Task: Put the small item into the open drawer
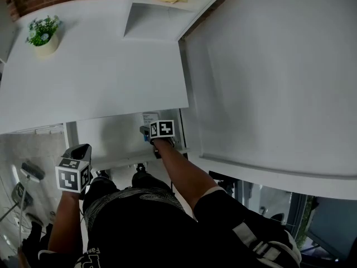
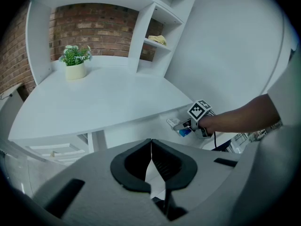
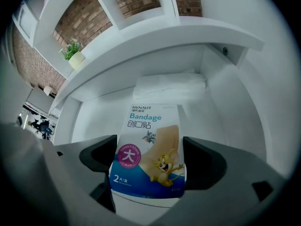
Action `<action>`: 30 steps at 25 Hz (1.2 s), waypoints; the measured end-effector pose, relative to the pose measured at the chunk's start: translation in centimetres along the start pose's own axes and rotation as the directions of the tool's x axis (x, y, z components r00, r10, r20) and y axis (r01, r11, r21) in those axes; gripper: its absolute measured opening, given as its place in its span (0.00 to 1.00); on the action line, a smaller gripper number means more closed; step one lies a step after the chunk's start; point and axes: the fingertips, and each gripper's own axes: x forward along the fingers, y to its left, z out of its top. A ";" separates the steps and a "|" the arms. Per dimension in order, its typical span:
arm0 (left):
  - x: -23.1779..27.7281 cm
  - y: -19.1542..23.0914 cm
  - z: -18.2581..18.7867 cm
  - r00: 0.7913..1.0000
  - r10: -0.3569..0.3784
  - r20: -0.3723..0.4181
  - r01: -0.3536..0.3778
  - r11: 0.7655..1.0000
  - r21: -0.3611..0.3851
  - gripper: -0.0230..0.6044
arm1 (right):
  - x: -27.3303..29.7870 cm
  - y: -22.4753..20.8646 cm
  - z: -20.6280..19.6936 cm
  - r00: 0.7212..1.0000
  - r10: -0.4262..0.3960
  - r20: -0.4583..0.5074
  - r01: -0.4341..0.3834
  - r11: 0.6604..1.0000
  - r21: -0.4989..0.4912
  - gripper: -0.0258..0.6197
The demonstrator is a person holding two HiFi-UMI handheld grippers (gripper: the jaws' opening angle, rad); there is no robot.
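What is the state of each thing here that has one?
Drawer: open.
Pack: held over the drawer.
Right gripper: shut on the pack.
Left gripper: shut, empty.
Plant: upright on the desk.

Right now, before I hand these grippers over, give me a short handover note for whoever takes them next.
Left gripper: shut, empty, held low to the left of the drawer.
Right gripper: shut on the white and blue bandage packet, which it holds over the inside of the open white drawer under the desk.
Done: the packet is gripped and at the drawer.
Left: set the packet down, open the gripper, and withdraw. A white folded bundle lies at the back of the drawer, so release in front of it.
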 end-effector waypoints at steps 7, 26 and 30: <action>0.2 -0.1 -0.3 1.000 0.009 0.005 -0.009 1.000 -0.022 0.07 | 1.4 -0.2 -0.5 1.000 -0.020 -0.019 0.020 0.999 -0.032 0.69; 0.9 -1.2 -0.1 1.000 0.012 0.009 -0.012 1.000 0.002 0.07 | 2.0 -0.2 -1.1 0.993 -0.085 -0.076 0.076 0.991 -0.113 0.69; 0.9 -1.3 0.0 1.000 0.009 0.011 -0.009 1.000 0.008 0.07 | 1.6 -0.5 -1.0 0.994 -0.087 -0.070 0.078 0.990 -0.121 0.69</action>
